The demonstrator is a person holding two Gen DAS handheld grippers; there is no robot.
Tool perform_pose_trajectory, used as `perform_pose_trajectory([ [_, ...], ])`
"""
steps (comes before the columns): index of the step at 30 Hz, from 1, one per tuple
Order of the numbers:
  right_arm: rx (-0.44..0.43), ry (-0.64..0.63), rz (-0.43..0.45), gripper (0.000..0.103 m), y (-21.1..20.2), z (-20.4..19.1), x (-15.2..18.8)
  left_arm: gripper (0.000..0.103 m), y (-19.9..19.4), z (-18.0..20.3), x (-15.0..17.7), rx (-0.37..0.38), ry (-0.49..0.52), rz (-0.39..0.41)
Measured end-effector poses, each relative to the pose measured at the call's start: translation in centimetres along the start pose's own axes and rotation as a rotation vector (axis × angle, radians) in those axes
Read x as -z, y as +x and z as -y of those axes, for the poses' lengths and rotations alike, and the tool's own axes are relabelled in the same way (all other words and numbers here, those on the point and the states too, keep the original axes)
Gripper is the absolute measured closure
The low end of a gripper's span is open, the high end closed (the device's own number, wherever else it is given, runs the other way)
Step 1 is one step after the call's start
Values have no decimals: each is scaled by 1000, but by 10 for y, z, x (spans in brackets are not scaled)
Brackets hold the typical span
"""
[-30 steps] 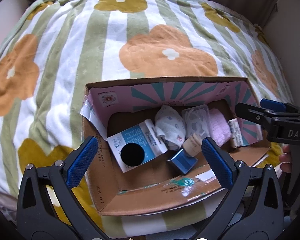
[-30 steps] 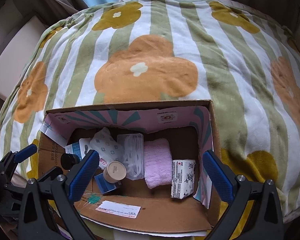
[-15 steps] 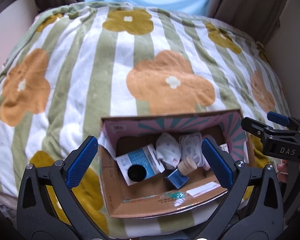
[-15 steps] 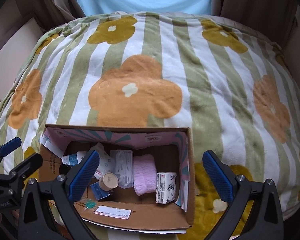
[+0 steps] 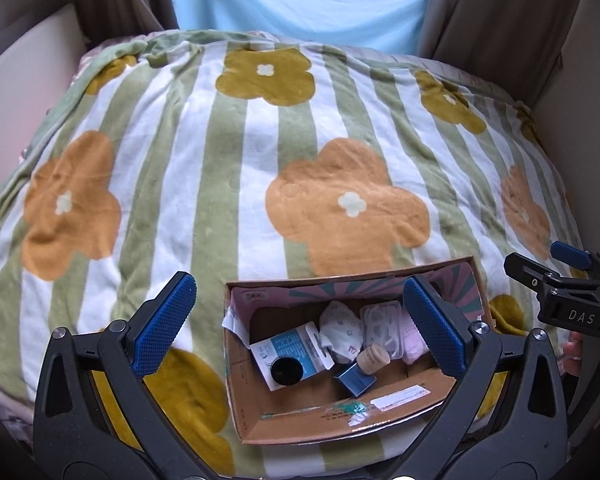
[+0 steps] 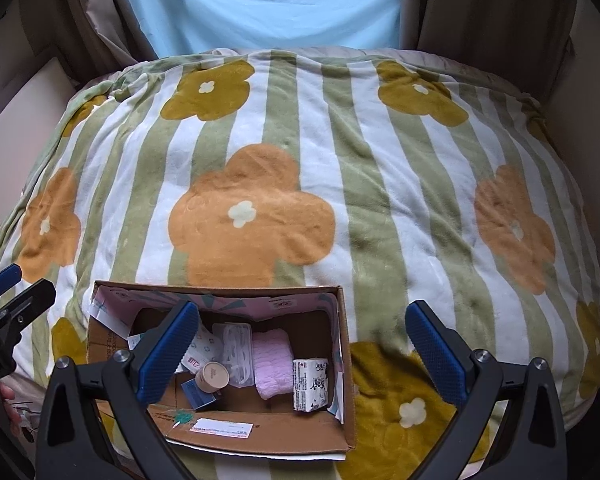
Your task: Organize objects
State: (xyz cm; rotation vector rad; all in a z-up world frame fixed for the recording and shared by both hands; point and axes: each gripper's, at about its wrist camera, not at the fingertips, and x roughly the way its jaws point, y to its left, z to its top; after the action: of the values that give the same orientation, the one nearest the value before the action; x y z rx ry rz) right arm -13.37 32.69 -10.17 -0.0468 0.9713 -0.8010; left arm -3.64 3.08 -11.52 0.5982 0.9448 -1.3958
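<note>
An open cardboard box [image 5: 292, 426] [image 6: 342, 392] sits on the flowered blanket near me. Inside lie a blue-and-white carton with a black cap [image 5: 288, 354], a patterned white pouch [image 5: 340, 330], a clear plastic pack [image 6: 238, 350], a pink towel [image 6: 274, 360], a tissue pack [image 6: 310, 384], a small tan jar [image 6: 212, 376] and a small blue box [image 5: 356, 378]. My left gripper [image 5: 296, 328] is open and empty above the box's left part. My right gripper [image 6: 300, 356] is open and empty above the box's right side.
The striped blanket with orange and mustard flowers [image 5: 340, 204] [image 6: 252, 216] covers the whole bed. Beige walls or panels stand at both sides. Blue cloth and brown curtains [image 6: 260, 0] hang at the far end. The right gripper shows at the left wrist view's right edge [image 5: 572, 288].
Both grippers have pulled up and back from the box, which now looks smaller and lower in both views. Both stay open and empty. The box contents have not moved.
</note>
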Motion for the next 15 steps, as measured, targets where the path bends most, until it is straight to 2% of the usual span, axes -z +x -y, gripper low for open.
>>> perform_pose_trajectory([
  [15, 7, -20, 19, 1, 1, 3, -5, 0, 5, 1, -6, 7, -4, 0],
])
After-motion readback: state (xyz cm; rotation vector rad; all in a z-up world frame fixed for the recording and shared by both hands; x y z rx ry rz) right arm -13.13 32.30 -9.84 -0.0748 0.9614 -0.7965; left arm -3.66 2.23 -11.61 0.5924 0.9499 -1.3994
